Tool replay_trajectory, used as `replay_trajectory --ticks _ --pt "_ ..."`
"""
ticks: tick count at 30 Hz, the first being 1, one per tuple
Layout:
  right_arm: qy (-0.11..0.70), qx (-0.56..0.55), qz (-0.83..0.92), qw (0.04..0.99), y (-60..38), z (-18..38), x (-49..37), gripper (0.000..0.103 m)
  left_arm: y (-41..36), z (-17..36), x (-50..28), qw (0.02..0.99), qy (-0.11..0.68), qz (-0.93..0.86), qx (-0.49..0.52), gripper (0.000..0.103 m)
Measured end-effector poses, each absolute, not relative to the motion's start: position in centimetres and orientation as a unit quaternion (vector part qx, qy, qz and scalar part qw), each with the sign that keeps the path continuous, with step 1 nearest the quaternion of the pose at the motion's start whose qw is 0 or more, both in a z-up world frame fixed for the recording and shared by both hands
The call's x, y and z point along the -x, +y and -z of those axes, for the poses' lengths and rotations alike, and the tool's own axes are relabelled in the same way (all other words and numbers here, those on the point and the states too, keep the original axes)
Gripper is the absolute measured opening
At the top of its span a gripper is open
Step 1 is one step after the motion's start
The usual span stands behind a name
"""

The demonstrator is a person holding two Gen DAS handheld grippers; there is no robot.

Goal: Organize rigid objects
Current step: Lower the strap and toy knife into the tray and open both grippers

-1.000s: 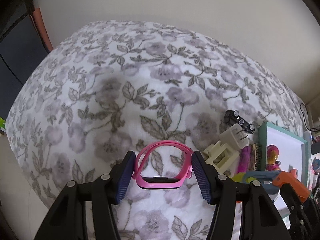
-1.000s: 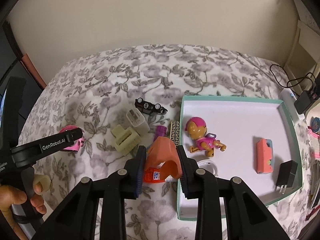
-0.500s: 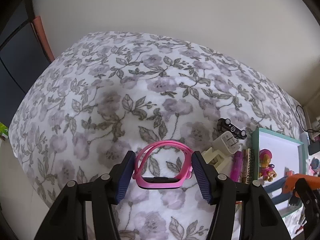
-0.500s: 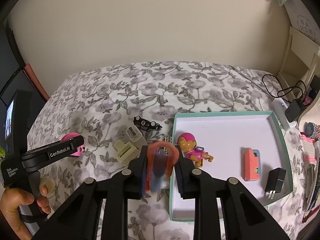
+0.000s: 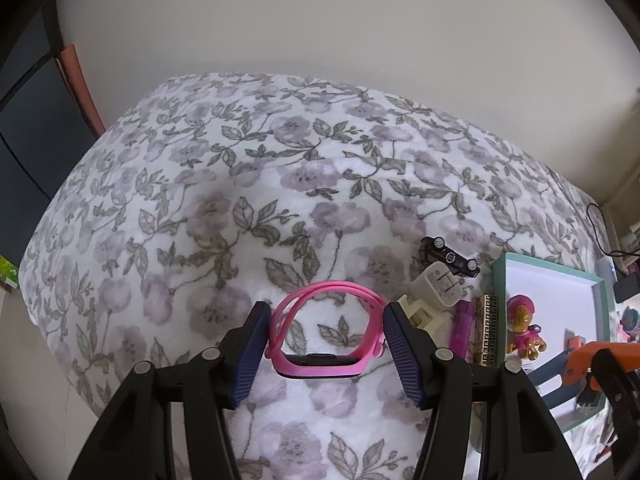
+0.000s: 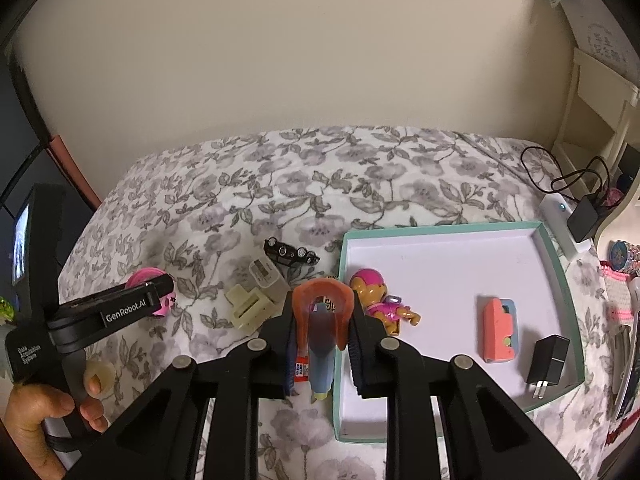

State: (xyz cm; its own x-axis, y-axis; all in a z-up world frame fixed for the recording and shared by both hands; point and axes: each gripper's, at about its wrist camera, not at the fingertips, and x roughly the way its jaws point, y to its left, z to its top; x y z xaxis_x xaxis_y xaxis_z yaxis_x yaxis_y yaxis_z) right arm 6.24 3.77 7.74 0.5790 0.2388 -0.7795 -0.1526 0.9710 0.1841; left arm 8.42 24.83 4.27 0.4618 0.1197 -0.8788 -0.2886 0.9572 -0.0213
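Clamping the orange tool (image 6: 323, 300) in my right hand-held gripper (image 6: 322, 332), box (image 6: 560, 276) just right; left hand-held gripper (image 5: 325, 354) grasps the pink watch (image 5: 325, 332).

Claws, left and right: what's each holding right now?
Left claw: shut on the pink watch band.
Right claw: shut on the orange-handled tool.

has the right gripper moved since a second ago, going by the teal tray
Yes. The right gripper has risen and pulled back with the orange tape dispenser: the teal tray and the bed now look smaller and lower in the right wrist view.
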Motion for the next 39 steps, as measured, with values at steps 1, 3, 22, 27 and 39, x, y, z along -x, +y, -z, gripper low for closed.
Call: replay_trajectory --ticks 1,3,22,27,39 --pt "0.441 -0.052 -0.109 0.889 3.4 -8.1 -6.2 0.022 24.6 -4.4 -8.4 0.852 0.503 -0.118 0.083 0.061" --pt "0.432 -0.06 -0.103 0.894 2.5 -8.8 -6.1 0.022 24.0 -4.9 -8.5 0.856 0.498 -0.112 0.081 0.061" --pt "0.452 -0.09 0.042 0.887 -9.9 -7.6 -6.3 0.023 8.0 -4.2 -9.3 0.861 0.505 0.059 0.016 0.061" --pt "0.467 -0.094 0.04 0.878 -10.2 -6.1 -7.0 0.023 5.3 -2.5 -9.7 0.852 0.518 0.077 0.007 0.061" --pt "0.515 -0.069 0.028 0.854 -8.9 -1.6 -8.0 0.023 4.0 1.0 -10.8 0.833 0.547 0.078 0.018 0.062"
